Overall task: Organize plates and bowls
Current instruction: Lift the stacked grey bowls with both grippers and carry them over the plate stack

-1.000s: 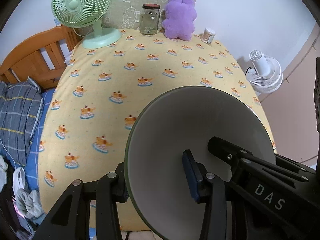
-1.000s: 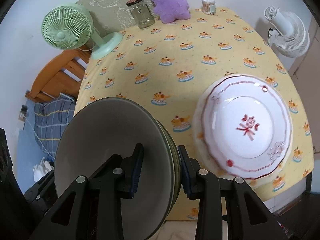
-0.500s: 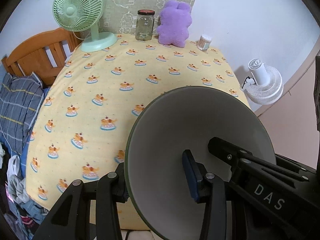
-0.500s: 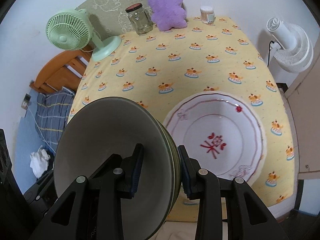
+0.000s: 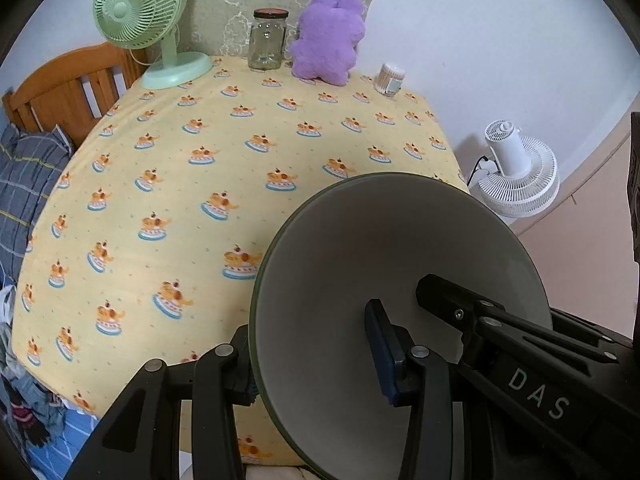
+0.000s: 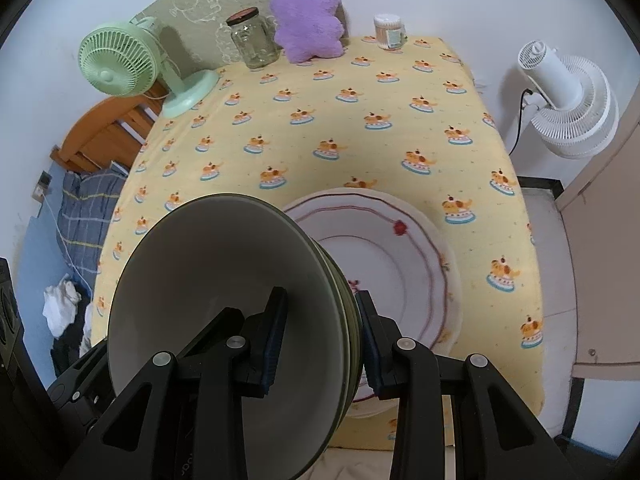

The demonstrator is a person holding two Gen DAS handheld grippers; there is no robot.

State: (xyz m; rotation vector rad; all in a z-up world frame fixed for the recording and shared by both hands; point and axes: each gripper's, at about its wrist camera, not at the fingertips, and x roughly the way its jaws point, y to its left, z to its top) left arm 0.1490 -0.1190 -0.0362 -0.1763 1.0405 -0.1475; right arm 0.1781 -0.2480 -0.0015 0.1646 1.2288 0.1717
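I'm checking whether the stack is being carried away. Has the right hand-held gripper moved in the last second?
Yes. The right hand-held gripper, shut on the green plates, has pulled back toward the table's near edge: the white patterned plate and purple plush sit farther off.

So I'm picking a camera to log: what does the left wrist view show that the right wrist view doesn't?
Only the left wrist view: the left gripper clamping one grey bowl, with the other gripper's arm over it.

Only the right wrist view: the right gripper clamping a stack of bowls, and the white plate on the tablecloth.

Both: green fan, jar, purple plush, swab tub, white fan.
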